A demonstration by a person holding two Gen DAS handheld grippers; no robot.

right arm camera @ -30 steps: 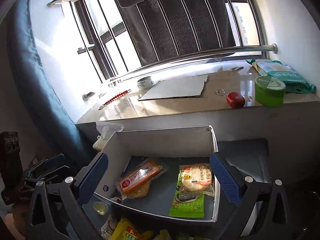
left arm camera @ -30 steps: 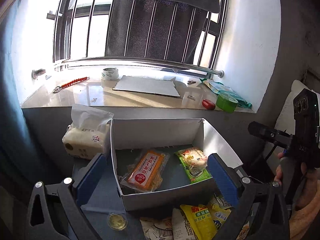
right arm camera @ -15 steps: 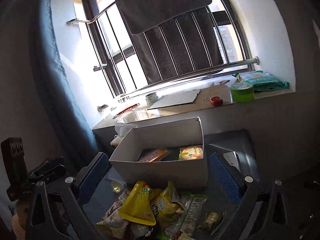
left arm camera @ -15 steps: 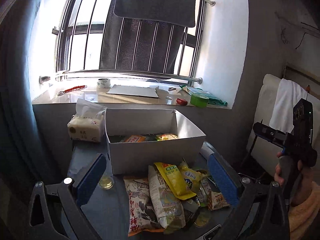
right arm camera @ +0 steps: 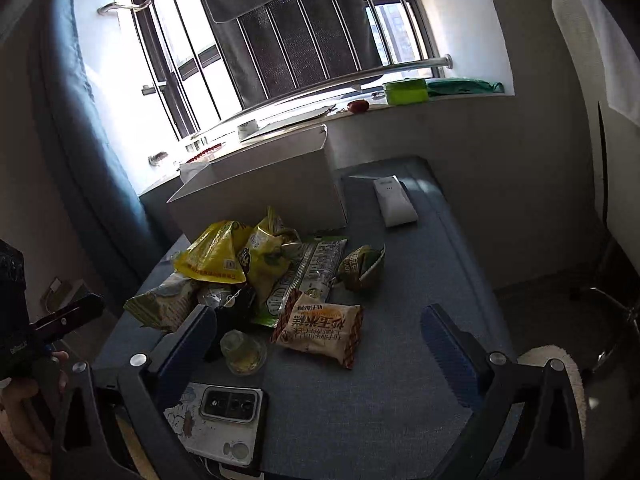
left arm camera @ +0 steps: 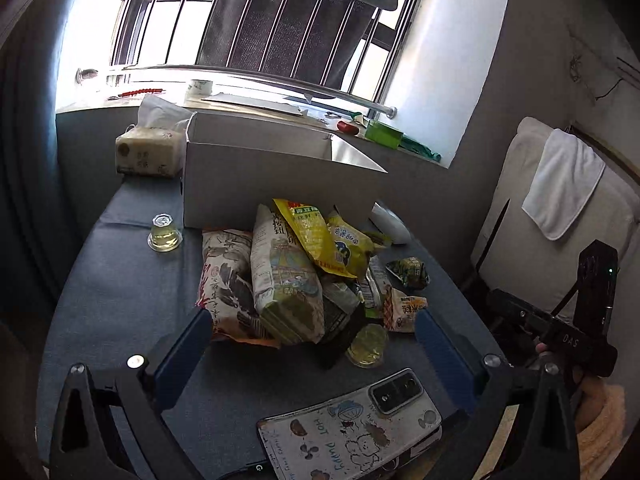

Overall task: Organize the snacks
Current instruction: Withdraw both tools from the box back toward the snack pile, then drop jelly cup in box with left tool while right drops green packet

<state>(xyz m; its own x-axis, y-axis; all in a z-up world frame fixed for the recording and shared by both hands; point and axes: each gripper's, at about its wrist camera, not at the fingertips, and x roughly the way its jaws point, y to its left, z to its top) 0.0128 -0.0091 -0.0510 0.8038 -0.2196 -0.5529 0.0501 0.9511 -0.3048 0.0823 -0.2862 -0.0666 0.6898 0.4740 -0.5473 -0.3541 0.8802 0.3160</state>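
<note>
Two jelly cups (left arm camera: 165, 233) (left arm camera: 367, 346) flank the snack pile (left arm camera: 288, 264) before one white box (left arm camera: 256, 176) | one phone (left arm camera: 352, 424) nearest | left gripper (left arm camera: 308, 356) jaws spread, empty | right gripper (right arm camera: 320, 344) jaws spread, empty | one tissue pack (left arm camera: 146, 152) beside box

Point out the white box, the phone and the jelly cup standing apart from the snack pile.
white box (left arm camera: 256, 184), left wrist view, on its near wall.
phone (left arm camera: 352, 428), left wrist view, on the middle of its decorated back.
jelly cup (left arm camera: 164, 234), left wrist view, on its clear side.
</note>
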